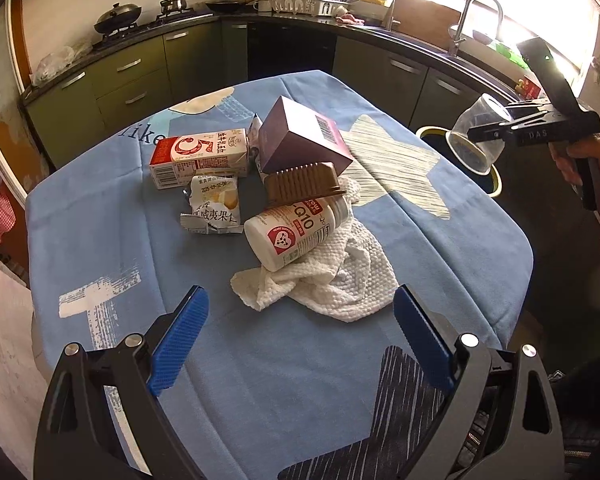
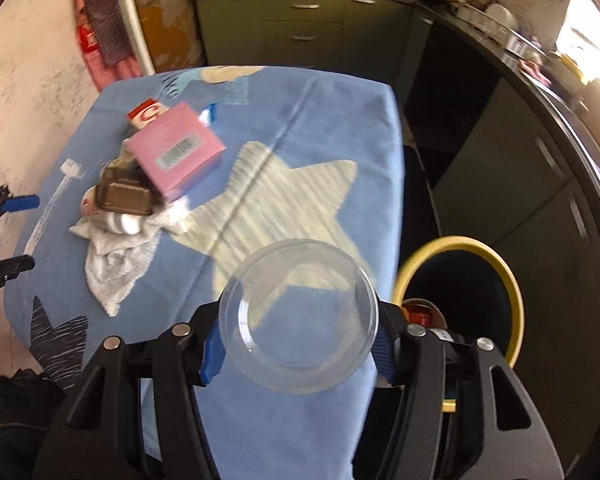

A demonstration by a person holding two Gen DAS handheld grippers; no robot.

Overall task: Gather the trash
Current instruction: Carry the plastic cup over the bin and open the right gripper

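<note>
We carry a clear cup, clamped in the right gripper, near the table edge beside the bin. Next we must centre it over the bin's mouth, then release. The left gripper hangs open over the pile.

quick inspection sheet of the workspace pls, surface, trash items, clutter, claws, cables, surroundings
surface: table under a blue star-print cloth.
job's things: milk carton, purple box leaning on a brown tray, snack wrapper, white bottle on a white towel; yellow-rimmed bin beside the table.
clutter: nothing seen beyond the trash pile.
claws: left claw open and empty above the cloth; right claw shut on a clear plastic cup, near the bin.
cables: nothing seen.
surroundings: kitchen, green cabinets, stove with wok, dish rack, faucet.
</note>
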